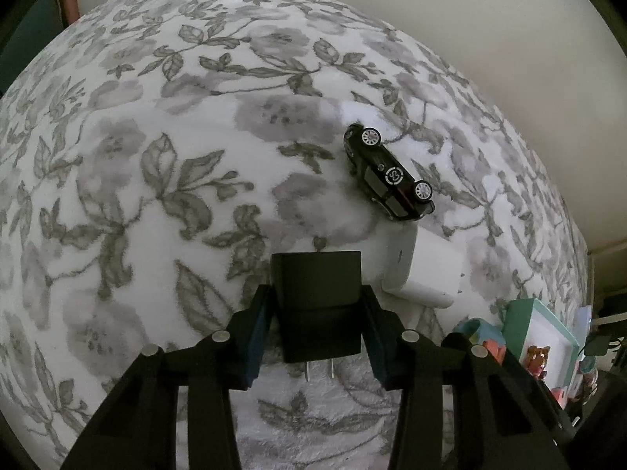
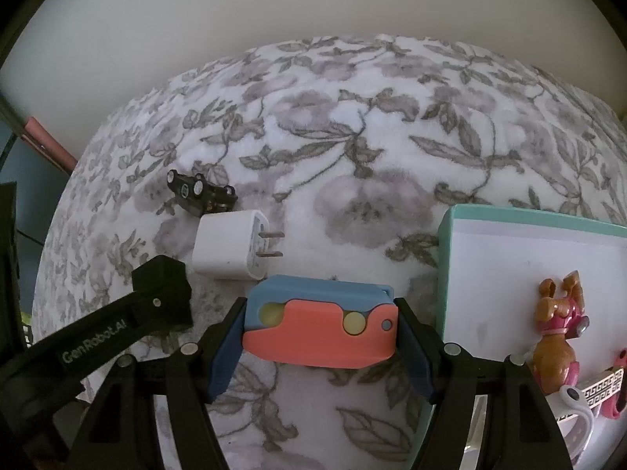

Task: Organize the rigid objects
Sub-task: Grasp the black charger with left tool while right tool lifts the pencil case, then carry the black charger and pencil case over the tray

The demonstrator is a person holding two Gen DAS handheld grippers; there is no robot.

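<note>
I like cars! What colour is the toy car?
Black toy car, with silver wheels; it shows best in the left wrist view.

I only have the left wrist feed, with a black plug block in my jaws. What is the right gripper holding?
Observer: The right gripper is shut on a coral-and-blue plastic block, held above the floral blanket.
Operator: I glimpse a teal box at my right edge. What's in it?
Observer: The teal-rimmed box holds a brown toy dog in pink and a white strap with a key pattern.
Operator: Which way do the white charger's prongs face?
Observer: The white charger points its two prongs toward the box.
Operator: And the toy car?
Observer: The black toy car lies wheels-up just behind the charger.
</note>
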